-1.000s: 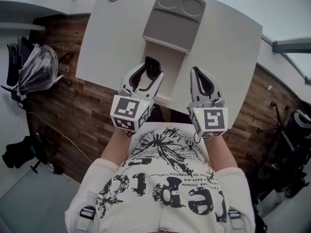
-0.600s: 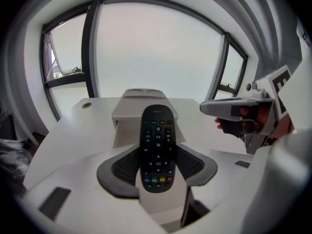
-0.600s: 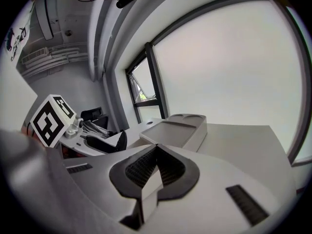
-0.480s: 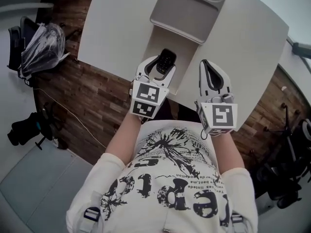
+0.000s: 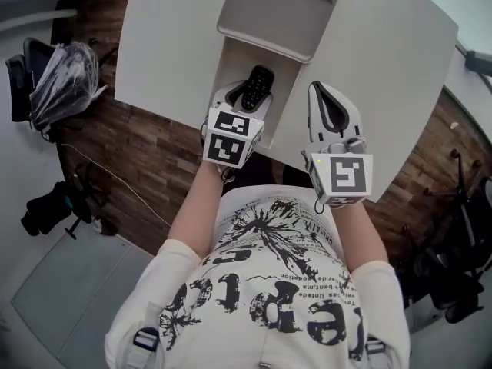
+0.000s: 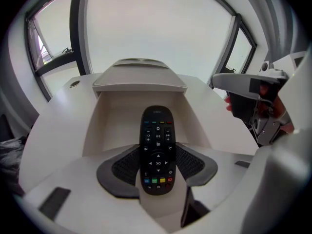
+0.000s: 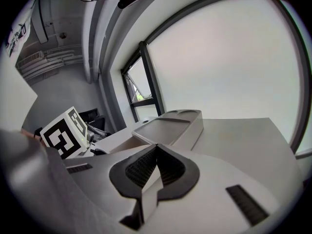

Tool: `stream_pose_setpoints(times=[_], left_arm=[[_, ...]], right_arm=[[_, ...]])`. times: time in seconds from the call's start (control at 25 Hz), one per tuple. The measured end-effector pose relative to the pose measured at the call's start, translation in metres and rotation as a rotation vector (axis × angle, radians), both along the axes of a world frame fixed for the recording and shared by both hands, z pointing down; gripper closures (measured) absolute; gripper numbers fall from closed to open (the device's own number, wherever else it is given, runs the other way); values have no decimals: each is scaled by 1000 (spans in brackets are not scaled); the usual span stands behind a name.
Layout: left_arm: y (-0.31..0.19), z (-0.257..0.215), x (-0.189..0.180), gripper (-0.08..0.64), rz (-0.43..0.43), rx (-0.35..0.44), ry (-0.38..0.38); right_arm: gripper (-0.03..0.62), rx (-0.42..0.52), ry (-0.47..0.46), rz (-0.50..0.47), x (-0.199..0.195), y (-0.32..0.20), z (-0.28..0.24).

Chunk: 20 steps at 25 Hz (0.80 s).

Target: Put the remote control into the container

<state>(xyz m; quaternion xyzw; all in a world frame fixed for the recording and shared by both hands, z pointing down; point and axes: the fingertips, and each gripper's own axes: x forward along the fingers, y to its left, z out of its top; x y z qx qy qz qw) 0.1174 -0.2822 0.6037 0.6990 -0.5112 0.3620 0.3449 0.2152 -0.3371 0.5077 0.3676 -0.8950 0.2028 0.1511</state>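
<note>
A black remote control (image 5: 257,87) with coloured buttons (image 6: 157,147) sits between the jaws of my left gripper (image 5: 241,98), which is shut on its lower end. It hangs over the open front compartment (image 6: 117,118) of a beige container (image 5: 270,18) on the white table (image 5: 169,44), pointing towards the container's raised back part. My right gripper (image 5: 330,108) hovers just right of the compartment with its jaws pressed together (image 7: 155,152) and nothing in them. From the right gripper view the container (image 7: 171,125) lies ahead to the left.
The table's near edge runs just under both grippers, with wood flooring below. A plastic-wrapped bundle (image 5: 65,83) and dark gear (image 5: 46,206) stand on the floor at the left. Windows line the wall behind the table (image 6: 146,28).
My left gripper has carried the remote forward, from the table's near edge to over the container's open compartment. The right gripper stays shut beside it.
</note>
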Motion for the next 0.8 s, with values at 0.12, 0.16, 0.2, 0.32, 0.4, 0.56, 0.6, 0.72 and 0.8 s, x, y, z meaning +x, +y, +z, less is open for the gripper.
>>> stream_pose_setpoints(times=[0.12,0.16,0.2,0.32,0.4,0.56,0.6,0.72,0.8], left_arm=[[-3,1,-1,328,6,-20,-9],[-4,2,-2,328,8,-24,-11],[-4,3,-2,328,8,-27,-13],[-5,5,-4,328,6,-29,-20],[-5,6,-5,328,1,-28,-18],[-7,9,-5,328,-7,-45,-16],[-7,9,-4,328,-1,-48,-27],[-7,10,-2,328,17,-44,-54],[-7,11,-2,328,16,-41,-46]], right_arm=[[591,-18,20,16,11,-3,6],[591,-16,17,27,14,-5,7],[591,-16,19,38,17,-7,8],[591,-14,18,45,20,-9,9],[591,-10,17,38,19,-8,9],[591,-7,21,28,19,-7,9],[591,-6,22,28,19,-6,9],[591,-1,24,33,20,-5,7],[591,3,27,37,22,-3,5]])
